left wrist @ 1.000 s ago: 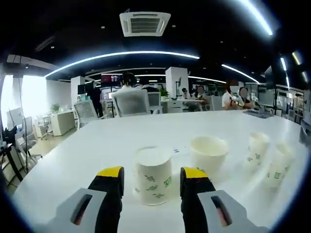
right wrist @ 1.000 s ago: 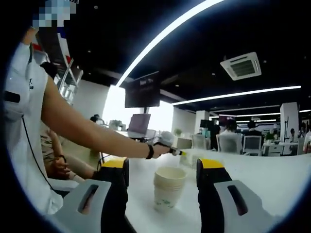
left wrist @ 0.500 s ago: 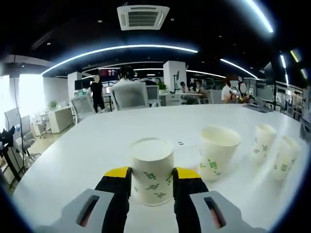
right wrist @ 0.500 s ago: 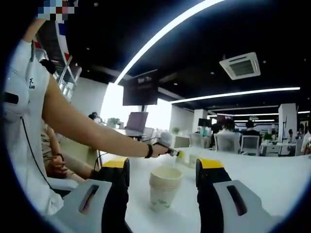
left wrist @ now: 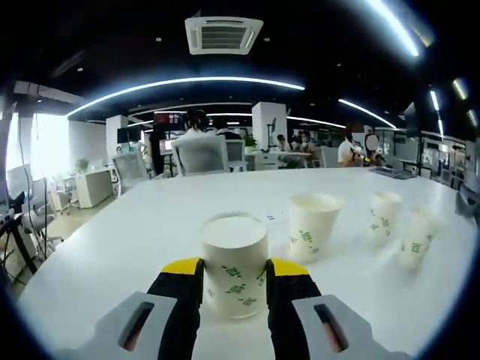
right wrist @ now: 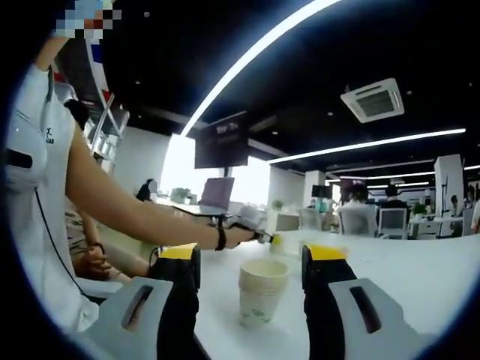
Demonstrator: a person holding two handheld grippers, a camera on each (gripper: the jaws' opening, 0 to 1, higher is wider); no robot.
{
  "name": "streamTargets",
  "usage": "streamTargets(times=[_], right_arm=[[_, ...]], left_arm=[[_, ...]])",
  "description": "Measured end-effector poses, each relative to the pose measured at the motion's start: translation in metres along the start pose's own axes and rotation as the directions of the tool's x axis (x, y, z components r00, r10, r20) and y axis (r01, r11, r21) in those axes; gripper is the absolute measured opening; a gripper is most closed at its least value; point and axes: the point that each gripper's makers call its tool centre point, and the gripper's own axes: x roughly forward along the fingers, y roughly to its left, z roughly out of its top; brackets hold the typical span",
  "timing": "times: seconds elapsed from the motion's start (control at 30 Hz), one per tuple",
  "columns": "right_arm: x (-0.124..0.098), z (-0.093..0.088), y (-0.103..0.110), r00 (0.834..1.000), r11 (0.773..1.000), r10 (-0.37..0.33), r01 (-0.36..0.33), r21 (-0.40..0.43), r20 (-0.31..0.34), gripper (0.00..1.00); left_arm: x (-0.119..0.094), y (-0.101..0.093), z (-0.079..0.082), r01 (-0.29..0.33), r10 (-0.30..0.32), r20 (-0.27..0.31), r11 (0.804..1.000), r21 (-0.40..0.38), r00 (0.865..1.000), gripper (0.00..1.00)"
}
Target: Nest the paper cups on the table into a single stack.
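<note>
A single paper cup stands upright on the white worktop, gripped by the left tool: both yellow-tipped jaws press its sides low on the wall. Beyond it on the worktop stand a wider-looking cup, then two more cups farther right, all apart from one another.

In the right gripper view, a short stack of cups sits upright between the jaws of the right tool, which is spread wide with clear gaps on both sides, touching nothing. The person's arm reaches across behind it toward the left tool.

The step in hand looks like lifting the gripped cup to nest it. Paper walls buckle easily, so the squeeze should be just enough to hold. Lift straight up before moving sideways, keep the cup level, centre it over the open mouth of the stack, and lower it gently. Closing the right tool lightly around the stack would keep it from tipping or sliding.
</note>
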Motion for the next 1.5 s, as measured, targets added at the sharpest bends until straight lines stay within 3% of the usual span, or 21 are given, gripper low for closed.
streamTargets(times=[0.2, 0.3, 0.4, 0.57, 0.67, 0.73, 0.93, 1.03, 1.33, 1.5], right_arm=[[-0.002, -0.004, 0.003, 1.000, 0.999, 0.026, -0.026, 0.032, 0.014, 0.57], [-0.002, -0.007, 0.006, 0.999, 0.998, 0.037, -0.038, 0.041, 0.021, 0.57], [-0.001, -0.009, 0.008, 0.998, 0.997, 0.053, -0.055, 0.058, 0.030, 0.57], [-0.002, -0.017, 0.006, 0.998, 0.995, 0.058, -0.060, 0.077, 0.028, 0.57], [-0.003, -0.017, 0.006, 0.997, 0.993, 0.058, -0.062, 0.097, 0.043, 0.57], [-0.002, -0.017, 0.008, 0.997, 0.993, 0.065, -0.069, 0.099, 0.045, 0.56], [0.002, -0.019, 0.016, 0.995, 0.991, 0.084, -0.089, 0.105, 0.048, 0.56], [0.005, -0.025, 0.021, 0.996, 0.991, 0.088, -0.091, 0.098, 0.030, 0.56], [0.013, -0.028, 0.021, 0.997, 0.990, 0.067, -0.070, 0.122, 0.030, 0.52], [0.024, -0.024, 0.015, 0.999, 0.995, 0.050, -0.052, 0.086, 0.017, 0.51]], left_arm=[[-0.028, -0.029, 0.014, 0.064, -0.066, 0.034, 0.996, 0.057, 0.997, 0.35], [-0.041, -0.040, 0.022, 0.091, -0.094, 0.069, 0.995, 0.045, 0.993, 0.35], [-0.060, -0.065, 0.033, 0.174, -0.175, 0.124, 0.985, 0.017, 0.977, 0.35], [-0.097, -0.091, 0.045, 0.214, -0.211, 0.187, 0.977, 0.004, 0.959, 0.35], [-0.123, -0.109, 0.050, 0.234, -0.230, 0.223, 0.972, 0.006, 0.947, 0.35], [-0.141, -0.121, 0.049, 0.231, -0.238, 0.230, 0.971, 0.057, 0.943, 0.35], [-0.186, -0.146, 0.052, 0.264, -0.267, 0.291, 0.963, 0.047, 0.919, 0.35], [-0.199, -0.156, 0.049, 0.243, -0.267, 0.287, 0.963, 0.118, 0.920, 0.35], [-0.247, -0.205, 0.072, 0.339, -0.364, 0.361, 0.932, 0.132, 0.859, 0.36], [-0.272, -0.238, 0.094, 0.387, -0.425, 0.401, 0.905, 0.177, 0.812, 0.36]])
